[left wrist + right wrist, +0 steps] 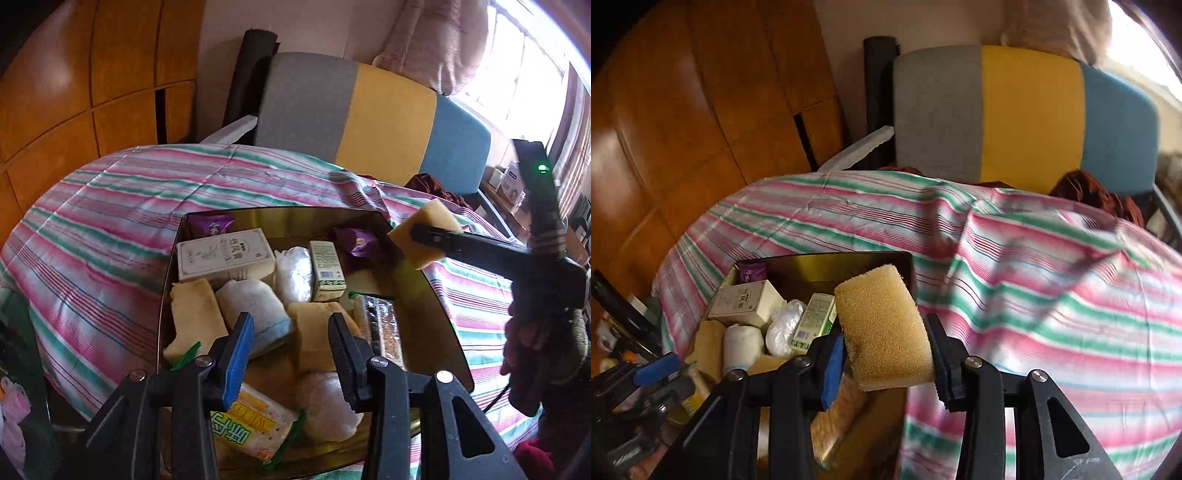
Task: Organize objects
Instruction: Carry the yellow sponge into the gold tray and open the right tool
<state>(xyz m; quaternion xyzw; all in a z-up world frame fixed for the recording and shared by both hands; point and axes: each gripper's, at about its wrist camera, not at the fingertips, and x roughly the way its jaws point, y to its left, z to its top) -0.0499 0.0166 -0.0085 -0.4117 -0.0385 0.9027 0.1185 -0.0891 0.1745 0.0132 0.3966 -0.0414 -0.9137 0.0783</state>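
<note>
My right tongs (886, 354) are clenched on a yellow sponge (882, 328), holding it in the air above the far right corner of the dark tray (280, 216) that sits on the striped bedspread (110, 206). My left tongs (291, 350) hang over the near part of the tray with their jaws parted and nothing between them. Below them lie a rolled white towel (255, 306), two more sponges (195, 314), a white box (225, 254), a small green carton (327, 269) and a biscuit packet (255, 428).

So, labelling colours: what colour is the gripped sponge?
Yellow sponge, clearest in the right wrist view.
</note>
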